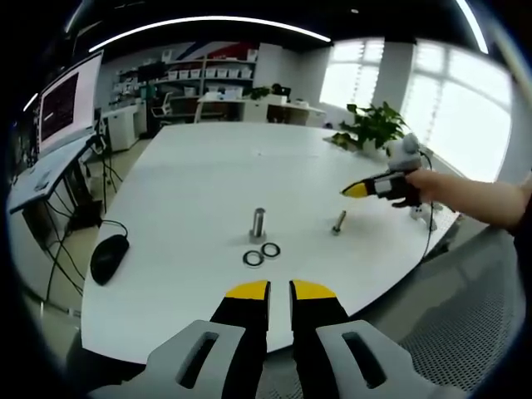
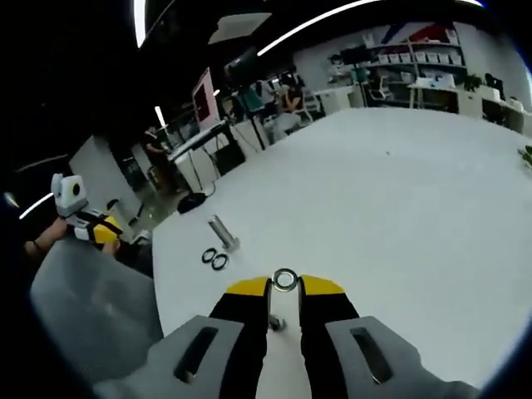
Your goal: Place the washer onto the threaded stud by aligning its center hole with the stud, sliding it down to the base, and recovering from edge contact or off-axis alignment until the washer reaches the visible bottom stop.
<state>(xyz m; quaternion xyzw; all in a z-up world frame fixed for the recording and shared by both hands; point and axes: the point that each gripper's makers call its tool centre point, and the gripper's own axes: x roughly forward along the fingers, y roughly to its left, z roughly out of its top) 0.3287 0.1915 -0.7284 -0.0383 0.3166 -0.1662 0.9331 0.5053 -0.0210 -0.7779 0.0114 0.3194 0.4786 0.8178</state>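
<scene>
Silver washer (image 2: 285,279) upright; threaded stud (image 1: 258,224) stands bare.

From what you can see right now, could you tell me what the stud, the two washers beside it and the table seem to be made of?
Stud: likely steel, grey with a dull sheen. Washers: probably dark metal, thin flat rings; rubber is possible. Table: smooth matte white top, perhaps laminate.

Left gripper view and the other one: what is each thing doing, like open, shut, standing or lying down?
Left gripper: slightly open, empty.
Right gripper: above the table, grip unclear.
Ring: at the right gripper's tips.
Big stud: standing upright.
Two washers: lying flat beside it.
Small bolt: standing on the table.
</scene>
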